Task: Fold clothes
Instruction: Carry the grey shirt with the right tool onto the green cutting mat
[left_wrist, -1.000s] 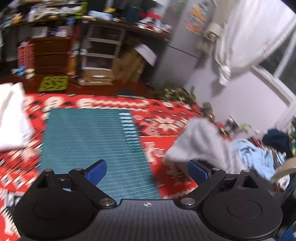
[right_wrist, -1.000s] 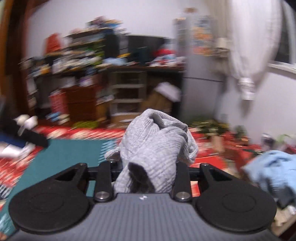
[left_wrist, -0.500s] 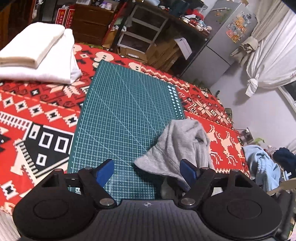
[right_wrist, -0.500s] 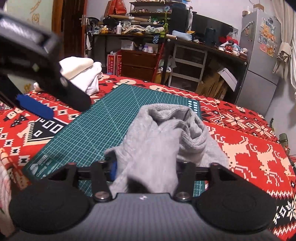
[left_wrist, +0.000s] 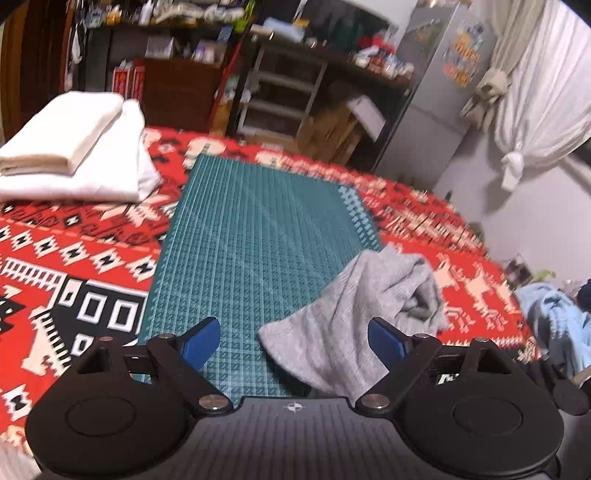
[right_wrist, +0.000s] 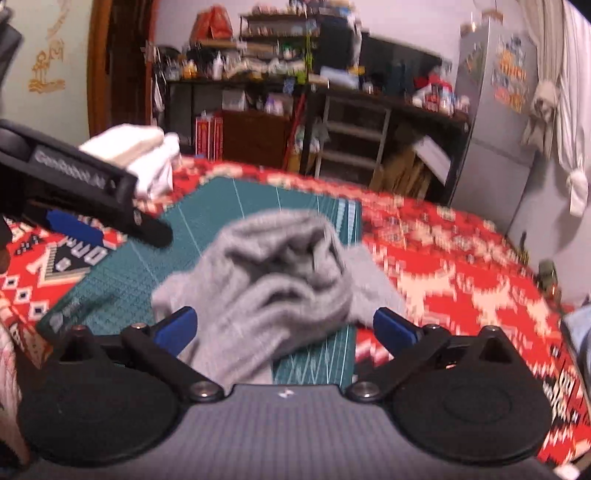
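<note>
We see a crumpled grey garment (left_wrist: 373, 295) lying in a heap at the near right corner of the green cutting mat (left_wrist: 258, 236), part of it spilling over the mat's right edge onto the red patterned cloth (left_wrist: 66, 258) that covers the worktop. Our right gripper (right_wrist: 284, 325) has its jaws opening wide – the grey heap sits between the blue pads without being pressed by them. Our left gripper (left_wrist: 295, 338) also has its jaws opening, wide apart over the mat, with a flap of the garment lying between them toward the right pad, loose. At about ten o'clock from the mat, a stack of folded white cloth (left_wrist: 77, 147) rests on the red cloth, well apart from the garment.
</note>
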